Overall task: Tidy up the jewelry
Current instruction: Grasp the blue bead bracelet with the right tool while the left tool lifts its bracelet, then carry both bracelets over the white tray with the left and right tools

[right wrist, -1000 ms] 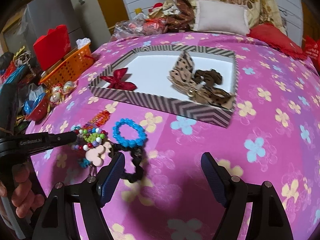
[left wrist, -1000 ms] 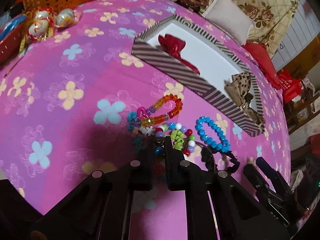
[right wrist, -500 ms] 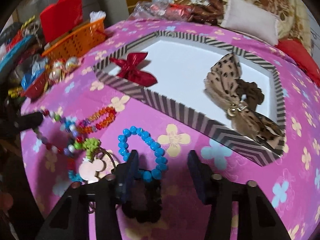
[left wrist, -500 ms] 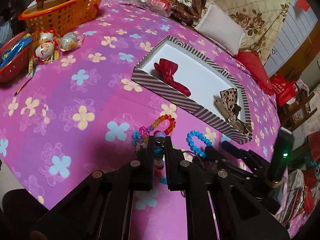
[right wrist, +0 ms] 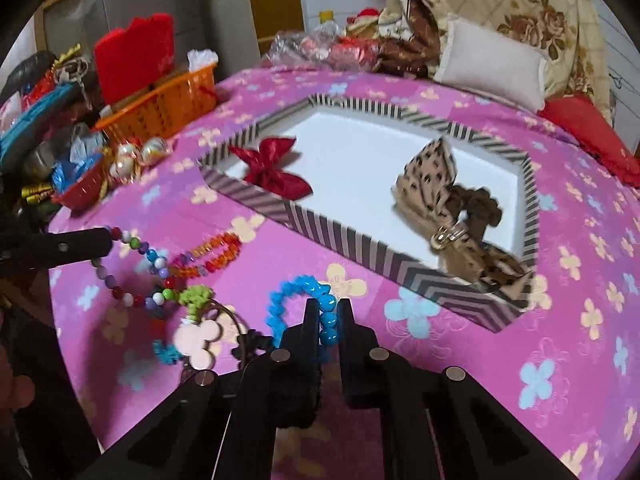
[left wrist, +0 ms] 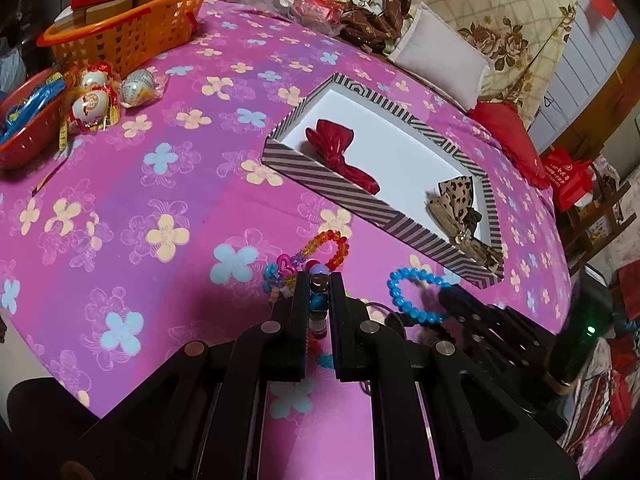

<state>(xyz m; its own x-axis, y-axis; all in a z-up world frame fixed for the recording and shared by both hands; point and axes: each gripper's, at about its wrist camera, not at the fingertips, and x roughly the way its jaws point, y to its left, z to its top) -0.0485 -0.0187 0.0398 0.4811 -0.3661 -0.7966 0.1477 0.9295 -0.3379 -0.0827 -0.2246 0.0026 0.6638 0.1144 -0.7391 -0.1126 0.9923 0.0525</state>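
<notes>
Inside the striped tray [right wrist: 416,276] we see two bows stored; in front of it, our right claw [right wrist: 329,312] pinches the blue bracelet [right wrist: 288,300], our left claw [left wrist: 319,286] the multicoloured strand [right wrist: 140,248]; both await placement.

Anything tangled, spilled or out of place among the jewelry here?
Yes. The multicolored bead strand in the left gripper trails into a heap with the pink mouse-shaped charm and orange bead bracelet: possibly snagged. The right gripper grips the blue bead bracelet.
</notes>
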